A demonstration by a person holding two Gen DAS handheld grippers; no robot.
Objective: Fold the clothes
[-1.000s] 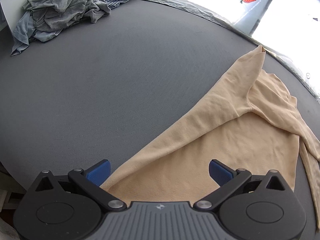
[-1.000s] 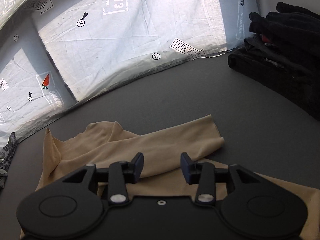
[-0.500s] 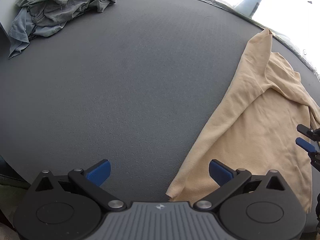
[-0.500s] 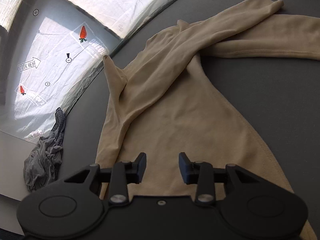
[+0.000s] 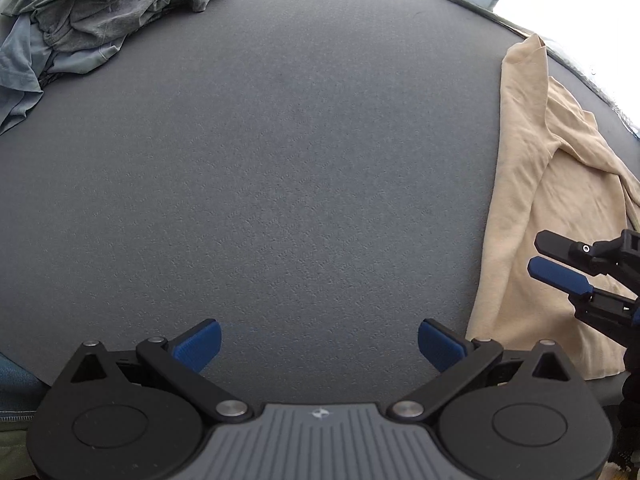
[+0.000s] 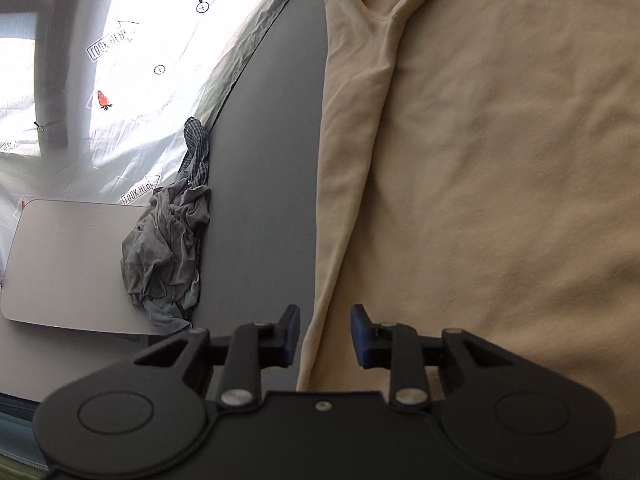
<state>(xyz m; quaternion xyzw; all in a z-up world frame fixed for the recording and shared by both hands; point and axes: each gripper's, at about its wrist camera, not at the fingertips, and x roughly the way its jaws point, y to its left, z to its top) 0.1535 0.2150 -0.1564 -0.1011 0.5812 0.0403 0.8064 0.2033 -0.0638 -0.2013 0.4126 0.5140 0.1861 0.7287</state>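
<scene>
The dark grey table (image 5: 280,160) is carrying a beige long-sleeved top (image 6: 500,180) along its right side, lying mostly flat and unfolded, so the folding is judged barely begun. Its long axis is running from near edge to far edge, shoulder pointing away. A grey clothes heap (image 5: 92,12) is waiting far left. The left gripper (image 5: 318,344) is hanging wide open over bare table; the right gripper (image 6: 324,334) is hovering parted over the hem, holding nothing.
</scene>
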